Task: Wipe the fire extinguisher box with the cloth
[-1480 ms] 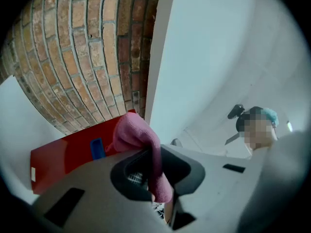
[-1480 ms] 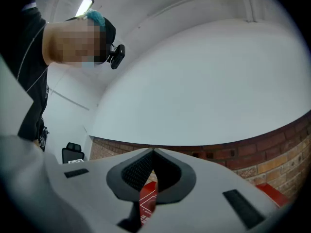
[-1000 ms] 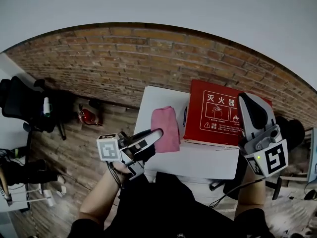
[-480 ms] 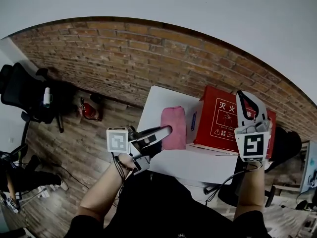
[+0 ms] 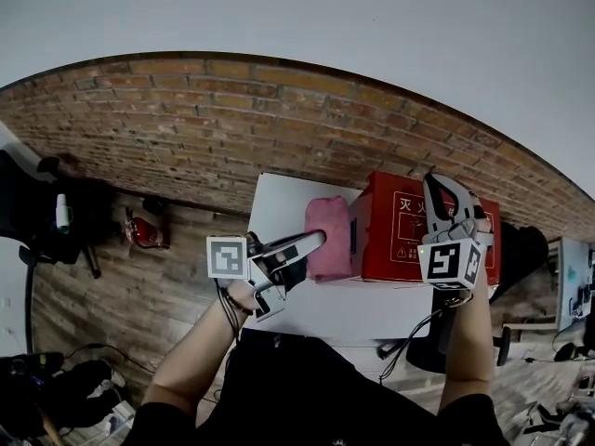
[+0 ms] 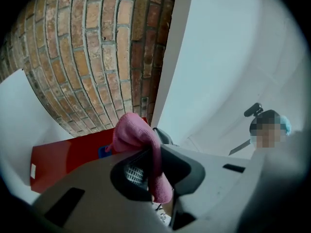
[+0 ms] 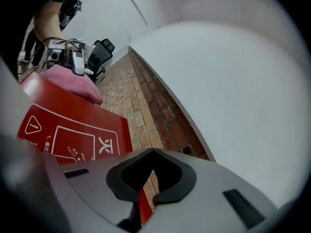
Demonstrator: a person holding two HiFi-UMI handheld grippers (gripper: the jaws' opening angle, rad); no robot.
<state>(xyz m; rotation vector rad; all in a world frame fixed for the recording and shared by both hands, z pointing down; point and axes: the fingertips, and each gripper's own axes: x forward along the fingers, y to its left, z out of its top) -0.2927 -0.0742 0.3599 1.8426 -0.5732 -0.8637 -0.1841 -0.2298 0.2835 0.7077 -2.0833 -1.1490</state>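
The red fire extinguisher box point(image 5: 402, 242) with white print stands on the white table point(image 5: 349, 309). My right gripper point(image 5: 437, 188) reaches over the box's top. In the right gripper view the jaws are closed on a thin red edge of the box point(image 7: 73, 130). The pink cloth point(image 5: 328, 236) hangs against the box's left side, and my left gripper point(image 5: 316, 241) is shut on it. In the left gripper view the cloth point(image 6: 138, 142) bunches out between the jaws, with the red box point(image 6: 63, 157) behind it.
A brick wall point(image 5: 232, 128) runs behind the table. On the wooden floor at the left are a small red extinguisher point(image 5: 141, 233) and a black office chair point(image 5: 37, 203). Another dark chair point(image 5: 525, 249) stands right of the table. A person point(image 6: 267, 130) shows in the left gripper view.
The cloth in my left gripper has moved right, up against the box's left side. My right gripper has come down onto the box's top and closed on its edge.
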